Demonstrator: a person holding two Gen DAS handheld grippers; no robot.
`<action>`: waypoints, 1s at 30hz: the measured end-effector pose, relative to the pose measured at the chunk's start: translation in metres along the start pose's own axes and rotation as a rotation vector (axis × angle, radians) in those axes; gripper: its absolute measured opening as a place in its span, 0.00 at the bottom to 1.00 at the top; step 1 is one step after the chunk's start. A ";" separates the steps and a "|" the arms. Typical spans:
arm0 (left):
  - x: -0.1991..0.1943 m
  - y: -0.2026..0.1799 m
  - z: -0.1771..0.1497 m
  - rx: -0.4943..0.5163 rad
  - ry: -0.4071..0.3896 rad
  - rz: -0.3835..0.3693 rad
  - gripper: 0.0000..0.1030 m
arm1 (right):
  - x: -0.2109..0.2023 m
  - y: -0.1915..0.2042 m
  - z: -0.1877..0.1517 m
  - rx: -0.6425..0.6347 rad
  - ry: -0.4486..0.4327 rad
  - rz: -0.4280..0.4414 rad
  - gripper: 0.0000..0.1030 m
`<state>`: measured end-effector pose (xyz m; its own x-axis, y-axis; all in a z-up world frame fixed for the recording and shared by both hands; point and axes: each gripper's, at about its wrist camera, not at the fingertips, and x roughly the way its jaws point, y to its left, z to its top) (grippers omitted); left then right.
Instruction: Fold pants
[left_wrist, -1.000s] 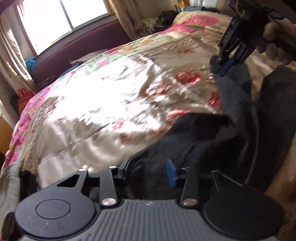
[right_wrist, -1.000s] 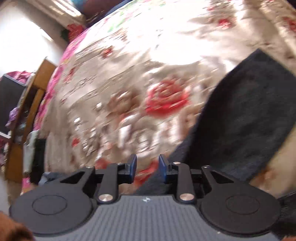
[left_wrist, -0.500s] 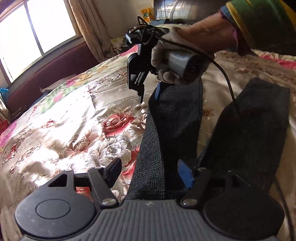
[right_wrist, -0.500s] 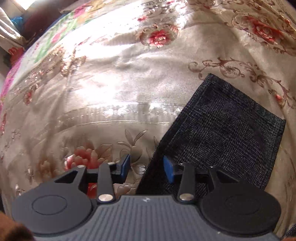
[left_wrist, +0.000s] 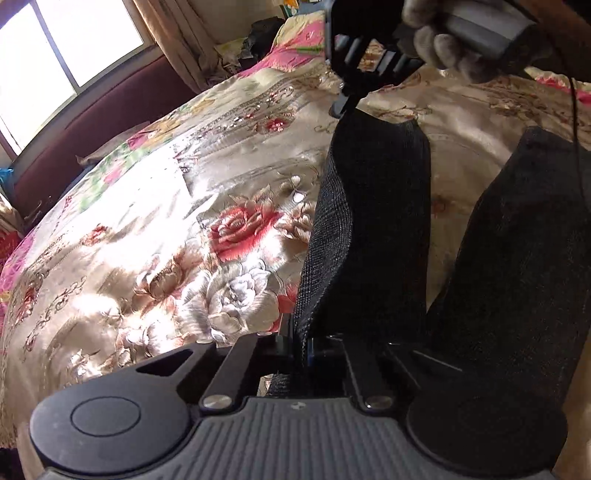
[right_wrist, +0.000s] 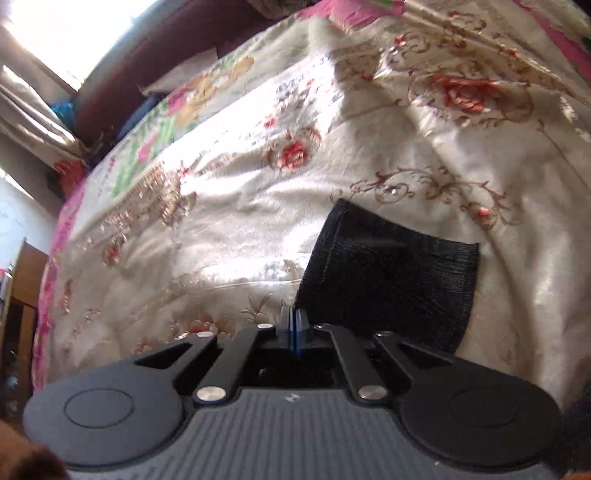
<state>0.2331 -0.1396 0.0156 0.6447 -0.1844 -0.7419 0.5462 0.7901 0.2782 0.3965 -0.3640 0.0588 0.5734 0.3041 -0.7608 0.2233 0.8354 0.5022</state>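
Both our grippers have just clamped shut on the pants (left_wrist: 373, 229): the left gripper (left_wrist: 302, 349) pinches one leg's outer edge near the hips, the right gripper (right_wrist: 294, 332) its hem corner at twelve o'clock (half a second ago both gaped). On the bed (left_wrist: 147, 229), that leg looks ready to fold across.

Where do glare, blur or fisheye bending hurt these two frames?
Left wrist view: sunlight blows out the satin bedspread at centre-left and the window, the dark pants lose weave detail, edges bow. Right wrist view: softer overall, slight motion blur on the bedspread, top-left corner overexposed, pants nearly featureless.
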 end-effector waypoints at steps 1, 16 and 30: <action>-0.008 0.001 0.002 -0.001 -0.015 -0.013 0.21 | -0.022 -0.006 -0.003 0.021 -0.025 0.022 0.02; -0.020 -0.138 -0.042 0.360 0.035 -0.229 0.21 | -0.133 -0.203 -0.182 0.392 -0.108 -0.215 0.08; -0.021 -0.148 -0.044 0.432 -0.009 -0.210 0.20 | -0.083 -0.094 -0.215 -0.786 -0.136 -0.483 0.38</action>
<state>0.1156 -0.2268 -0.0363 0.5003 -0.3204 -0.8044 0.8360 0.4207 0.3523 0.1581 -0.3693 -0.0136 0.6556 -0.1722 -0.7352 -0.1077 0.9424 -0.3167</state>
